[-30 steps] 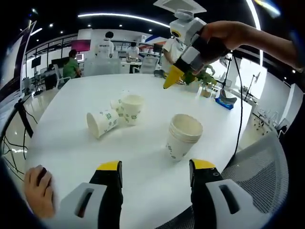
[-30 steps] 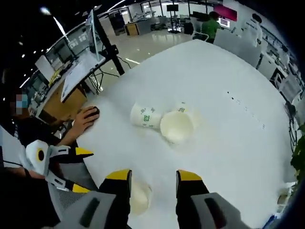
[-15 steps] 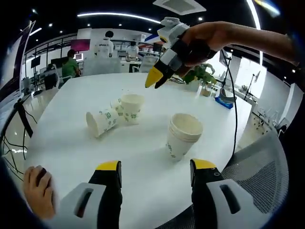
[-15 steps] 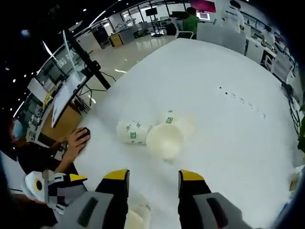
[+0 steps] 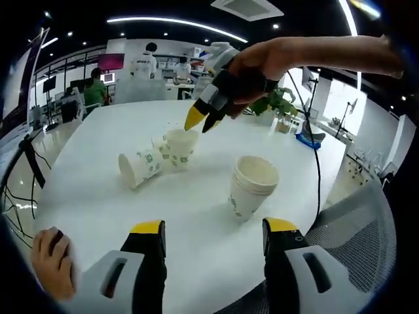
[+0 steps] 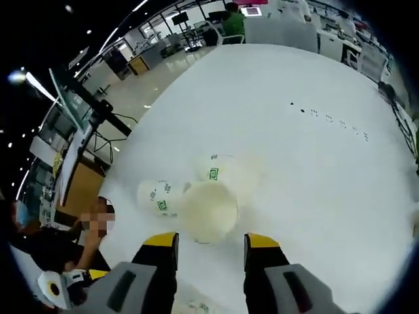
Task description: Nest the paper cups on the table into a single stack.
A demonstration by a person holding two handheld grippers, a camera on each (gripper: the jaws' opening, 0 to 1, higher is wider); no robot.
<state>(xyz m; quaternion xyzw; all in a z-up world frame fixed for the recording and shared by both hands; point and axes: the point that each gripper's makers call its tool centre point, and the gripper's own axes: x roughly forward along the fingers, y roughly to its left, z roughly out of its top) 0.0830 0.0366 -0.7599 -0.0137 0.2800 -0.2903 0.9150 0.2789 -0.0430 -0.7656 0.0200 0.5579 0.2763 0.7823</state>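
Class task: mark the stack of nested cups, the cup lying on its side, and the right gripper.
stack of nested cups (image 5: 252, 187), left gripper view, on its side wall.
cup lying on its side (image 5: 139, 168), left gripper view, on its printed wall.
right gripper (image 5: 202, 120), left gripper view, between its yellow tips.

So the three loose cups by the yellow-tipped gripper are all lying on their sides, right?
Not all. The left gripper view shows one loose cup standing upright, mouth up, under the right gripper. The cup beside it does lie on its side; a third is mostly hidden.

the third loose cup (image 5: 159, 143) lies mostly hidden behind the upright cup (image 5: 181, 148); printed marks on the cups stay too small to read.
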